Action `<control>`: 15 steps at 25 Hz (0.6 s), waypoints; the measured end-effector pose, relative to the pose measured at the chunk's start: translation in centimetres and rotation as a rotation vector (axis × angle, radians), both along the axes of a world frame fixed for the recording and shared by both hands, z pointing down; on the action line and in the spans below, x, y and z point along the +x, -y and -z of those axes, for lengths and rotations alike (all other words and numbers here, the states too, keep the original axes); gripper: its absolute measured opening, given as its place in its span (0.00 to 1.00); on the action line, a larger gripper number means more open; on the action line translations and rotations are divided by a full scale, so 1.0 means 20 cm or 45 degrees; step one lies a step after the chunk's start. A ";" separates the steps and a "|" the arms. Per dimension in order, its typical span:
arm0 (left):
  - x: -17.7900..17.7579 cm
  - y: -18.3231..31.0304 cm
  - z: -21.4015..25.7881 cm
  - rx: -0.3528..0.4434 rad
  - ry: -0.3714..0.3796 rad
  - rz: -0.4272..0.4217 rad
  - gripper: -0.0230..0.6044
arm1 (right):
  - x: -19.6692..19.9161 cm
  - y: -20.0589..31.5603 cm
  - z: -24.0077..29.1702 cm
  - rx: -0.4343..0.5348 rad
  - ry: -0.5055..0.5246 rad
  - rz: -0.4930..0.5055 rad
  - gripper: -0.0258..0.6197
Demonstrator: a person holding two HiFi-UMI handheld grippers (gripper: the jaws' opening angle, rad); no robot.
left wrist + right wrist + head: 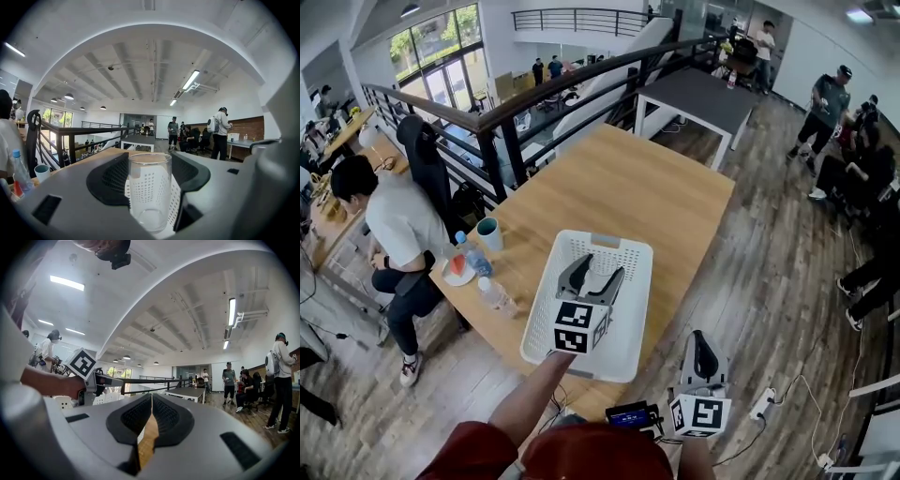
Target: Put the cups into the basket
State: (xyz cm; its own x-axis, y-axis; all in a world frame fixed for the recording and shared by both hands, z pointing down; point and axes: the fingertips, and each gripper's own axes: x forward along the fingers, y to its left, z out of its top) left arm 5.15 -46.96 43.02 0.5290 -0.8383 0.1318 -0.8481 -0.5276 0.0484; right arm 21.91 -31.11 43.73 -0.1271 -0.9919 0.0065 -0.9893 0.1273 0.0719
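A clear glass cup [150,190] stands upright between the jaws of my left gripper [150,165], which is shut on its sides. In the head view that left gripper [600,269] hangs over the inside of the white perforated basket [623,361], which lies at the near end of the wooden table [628,183]. The basket's wall [176,199] shows behind the glass. My right gripper [701,339] is off the table's near right corner, shut with nothing in it [151,401]. A teal cup [490,233] stands at the table's left edge.
Left of the basket are two plastic bottles [497,296] [473,255] and a small plate [457,272]. A person [394,220] sits at the table's left side by a black railing [502,141]. A grey table [703,94] stands beyond. People stand at the far right.
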 end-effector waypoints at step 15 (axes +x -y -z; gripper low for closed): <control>0.07 0.17 -0.28 -0.105 0.016 0.059 0.49 | 0.00 -0.02 -0.03 -0.023 -0.012 -0.006 0.06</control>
